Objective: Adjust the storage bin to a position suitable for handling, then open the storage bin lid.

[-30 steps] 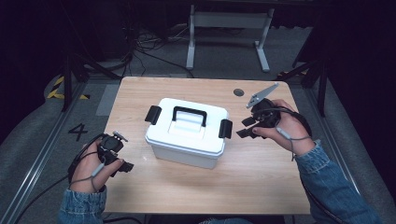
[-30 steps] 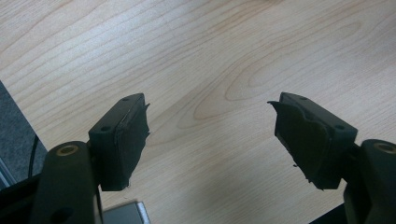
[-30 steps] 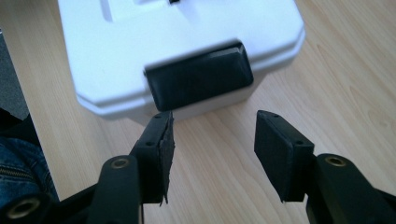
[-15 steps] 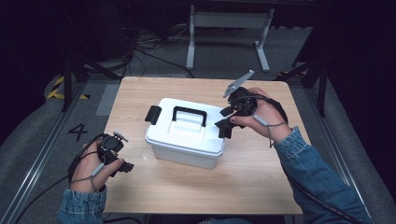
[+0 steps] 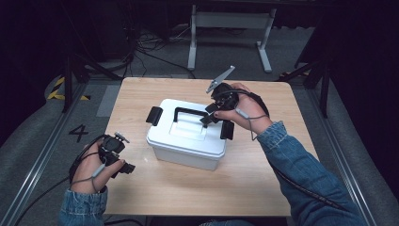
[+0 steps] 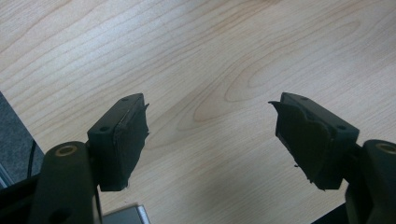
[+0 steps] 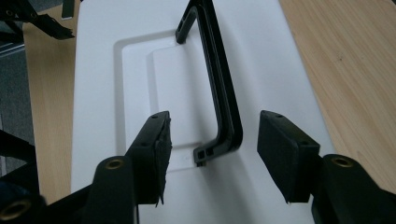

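Observation:
A white lidded box (image 5: 186, 141) with a black carry handle (image 5: 190, 113) and black side latches stands mid-table. My right gripper (image 5: 209, 116) hovers over the lid's right part, open. In the right gripper view its jaws (image 7: 212, 140) straddle the near end of the handle (image 7: 219, 88) without touching it; they have just been closing a little. The white lid (image 7: 116, 93) lies beneath. My left gripper (image 5: 123, 153) rests at the table's left front, apart from the box. It is open (image 6: 210, 135) over bare wood, with nothing between its jaws.
The wooden table (image 5: 282, 141) has bare room to the right of the box and in front of it. Beyond the far edge stands a grey metal frame (image 5: 230, 28). A floor rail and a painted 4 (image 5: 78, 133) lie to the left.
My right gripper has travelled left from the box's right side to above the lid at the handle. The left hand has kept still.

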